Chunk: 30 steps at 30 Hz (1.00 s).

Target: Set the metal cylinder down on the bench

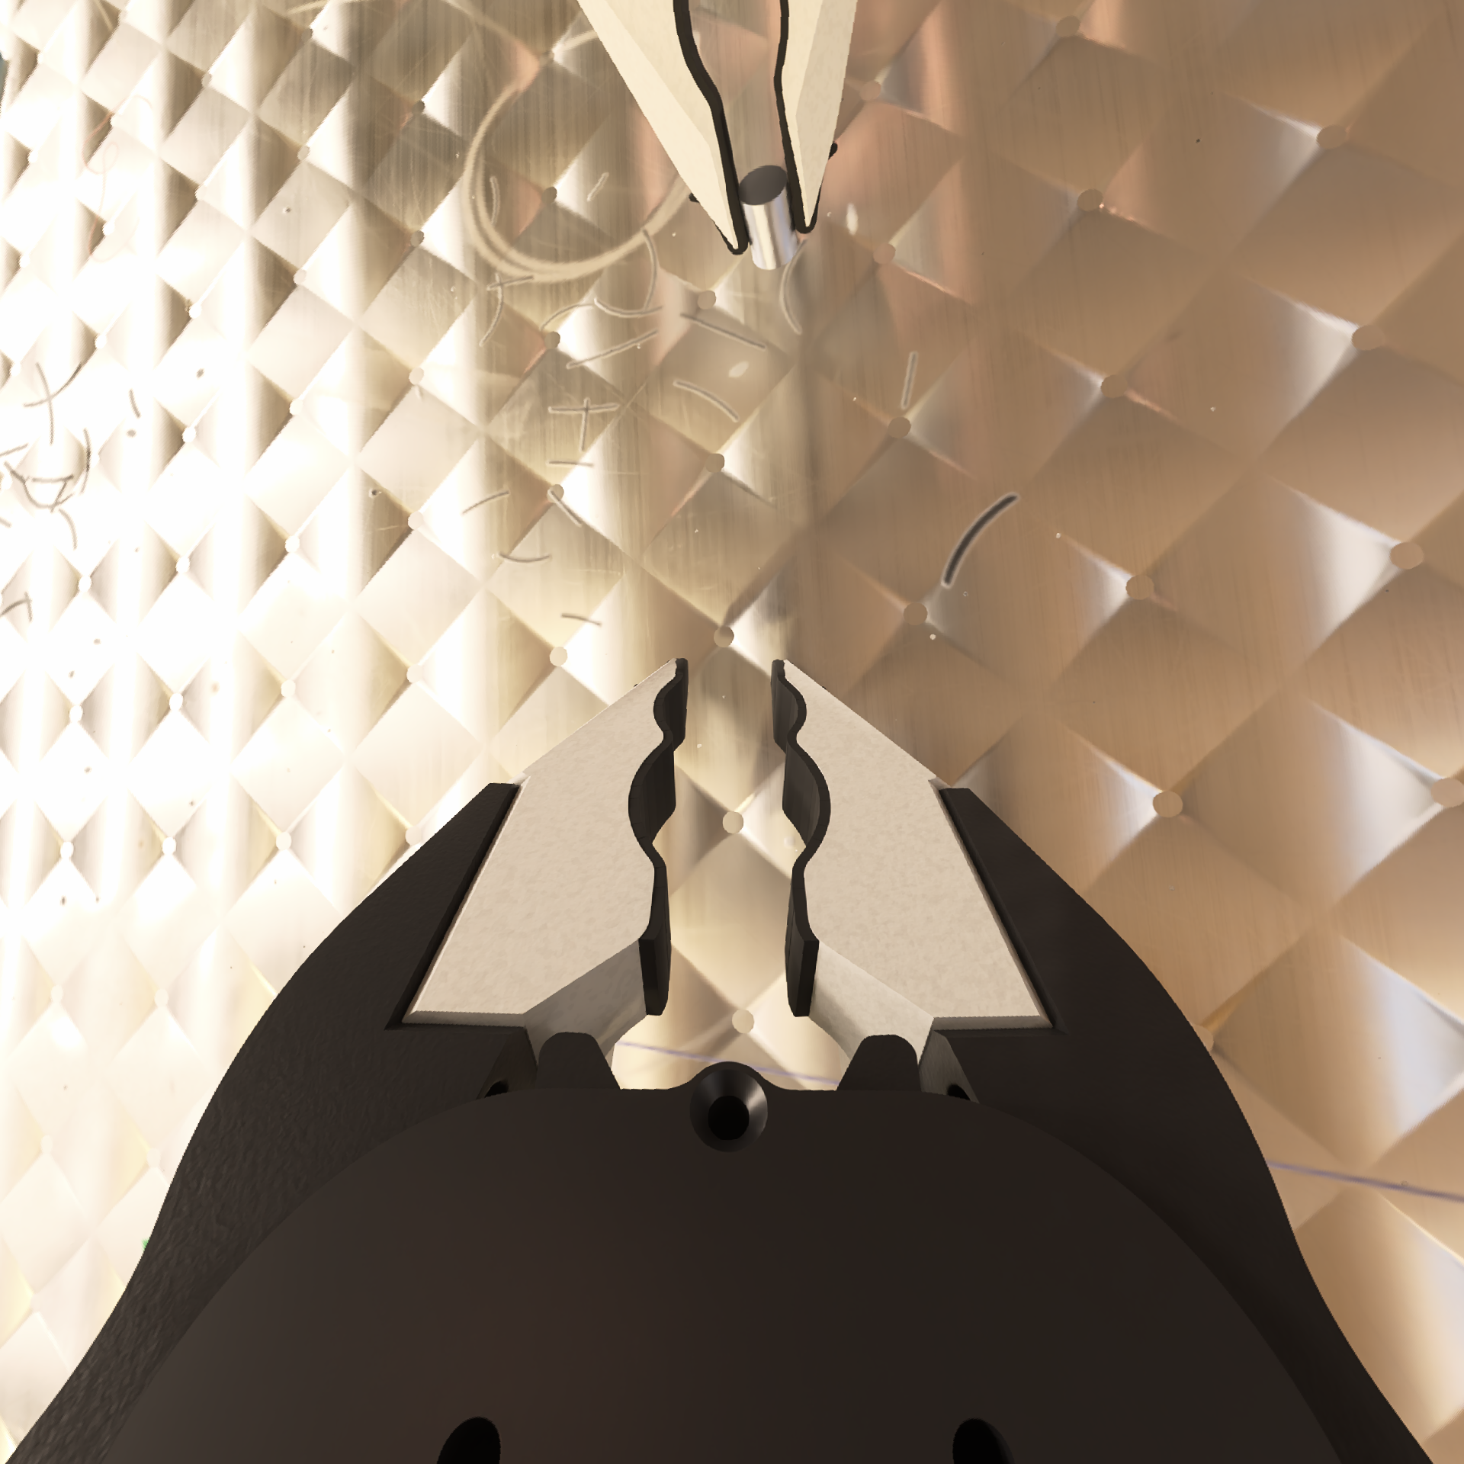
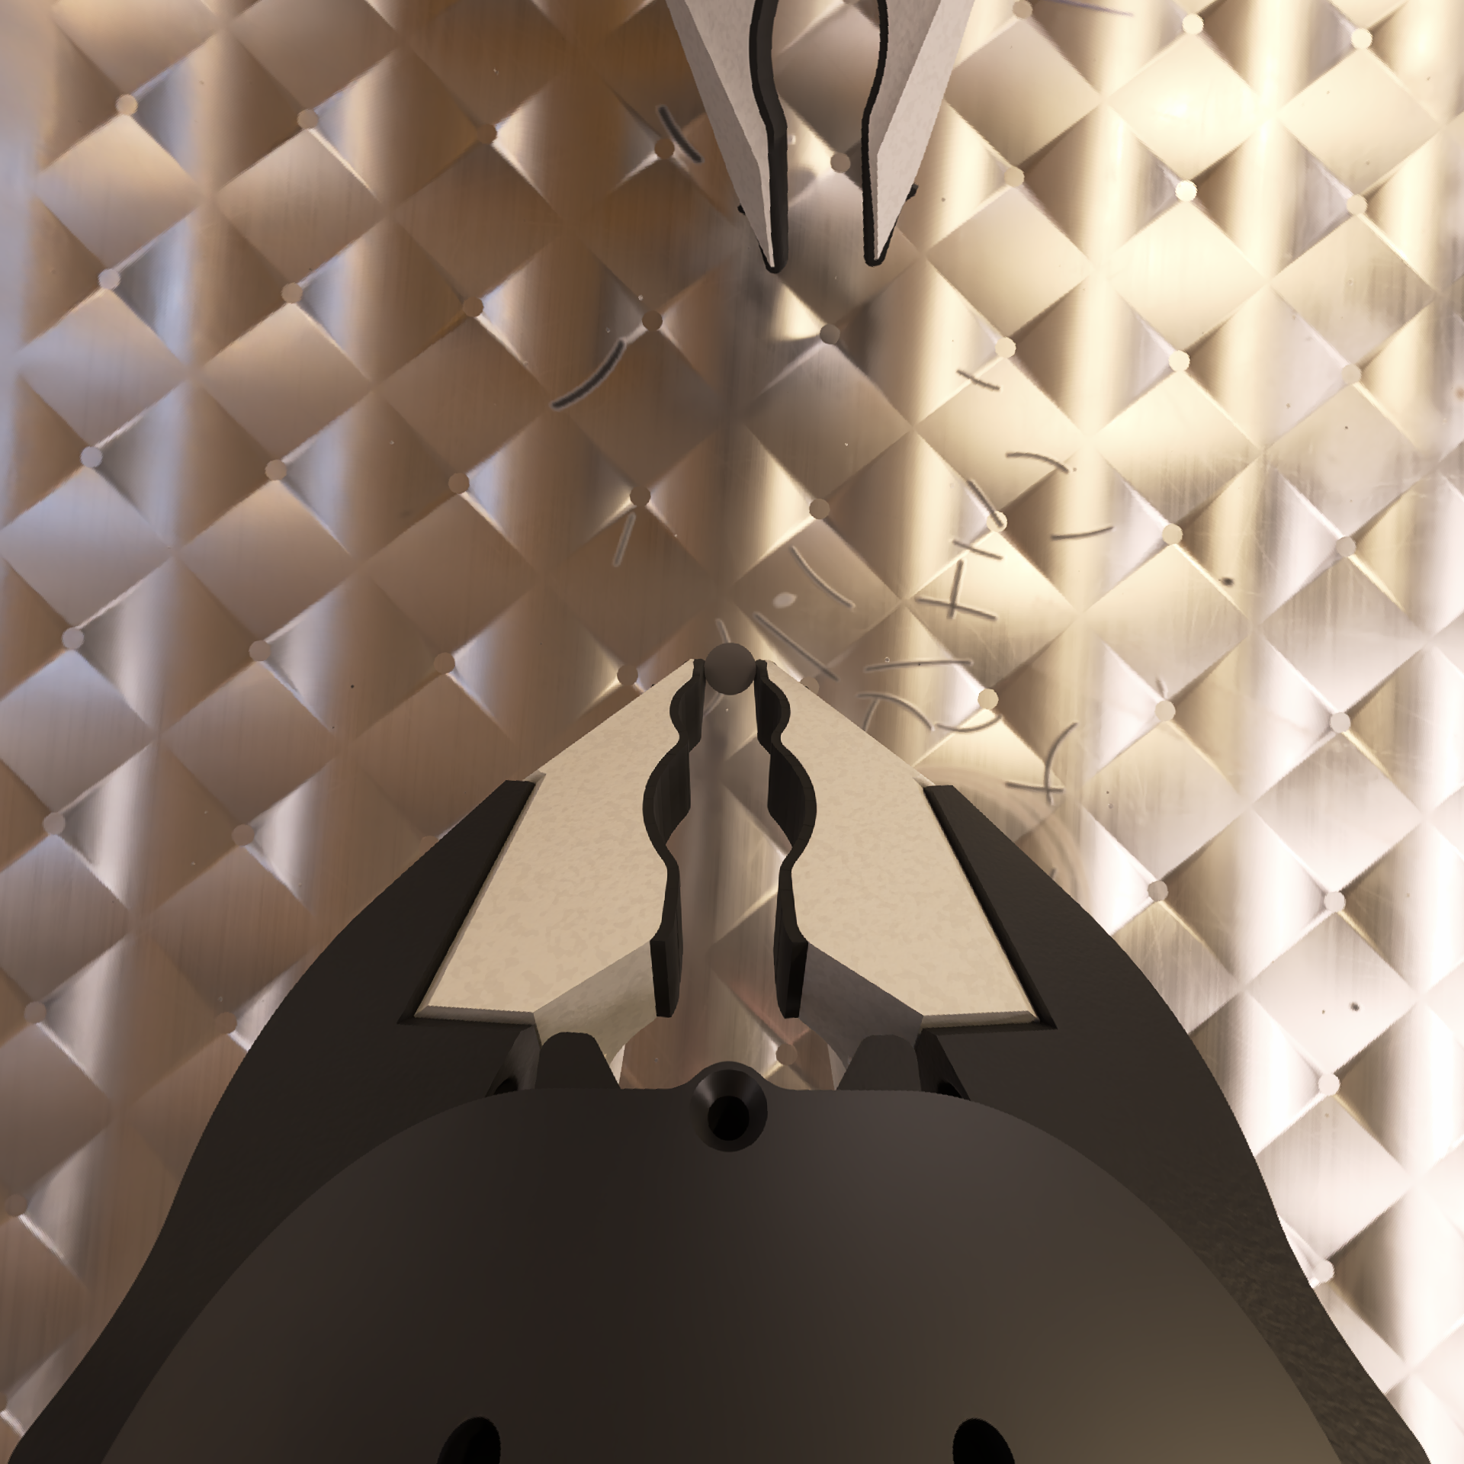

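Note:
A small shiny metal cylinder (image 2: 728,670) is pinched between the tips of my right gripper (image 2: 729,673); in the right wrist view I see only its round end face. In the left wrist view the cylinder (image 1: 767,222) shows upright between the right gripper's (image 1: 770,226) tips at the top, its lower end close to the bench; I cannot tell if it touches. My left gripper (image 1: 729,673) is open and empty, well short of the cylinder. It also shows at the top of the right wrist view (image 2: 824,257), its jaws apart.
The bench (image 1: 317,475) is a shiny quilted metal sheet with a diamond pattern, small studs and several fine scratches (image 1: 978,539). It fills both views (image 2: 317,475). No other objects show.

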{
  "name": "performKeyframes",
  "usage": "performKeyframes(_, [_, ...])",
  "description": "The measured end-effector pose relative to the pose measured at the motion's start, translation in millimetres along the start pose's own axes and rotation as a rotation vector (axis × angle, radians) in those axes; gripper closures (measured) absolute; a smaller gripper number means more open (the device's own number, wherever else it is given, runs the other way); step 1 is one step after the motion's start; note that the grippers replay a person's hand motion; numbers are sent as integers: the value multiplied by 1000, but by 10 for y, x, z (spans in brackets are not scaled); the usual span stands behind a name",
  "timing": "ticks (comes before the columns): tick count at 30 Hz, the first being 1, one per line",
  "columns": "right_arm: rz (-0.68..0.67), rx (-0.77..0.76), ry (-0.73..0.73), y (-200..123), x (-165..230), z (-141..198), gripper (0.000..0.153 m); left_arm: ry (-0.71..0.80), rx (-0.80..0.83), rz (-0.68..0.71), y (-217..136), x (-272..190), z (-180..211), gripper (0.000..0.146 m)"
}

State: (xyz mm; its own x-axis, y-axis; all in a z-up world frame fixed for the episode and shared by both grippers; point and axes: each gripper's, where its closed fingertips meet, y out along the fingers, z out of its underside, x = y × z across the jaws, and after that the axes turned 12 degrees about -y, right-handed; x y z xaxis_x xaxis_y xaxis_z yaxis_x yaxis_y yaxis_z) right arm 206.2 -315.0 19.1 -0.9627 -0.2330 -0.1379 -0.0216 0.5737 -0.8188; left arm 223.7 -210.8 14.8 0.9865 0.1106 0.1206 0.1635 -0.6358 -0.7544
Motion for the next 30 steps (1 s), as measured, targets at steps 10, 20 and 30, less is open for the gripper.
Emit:
performKeyframes(10, [15,76,45,13,30,46,141,6,2,-6,-1,-6,-2,127])
performKeyframes(20, [14,107,155,54,35,17,141,11,3,-6,-1,-18,-4,128])
performKeyframes(30, [96,68,96,-42,-29,-120,149,-1,-1,-7,-20,5,0,123])
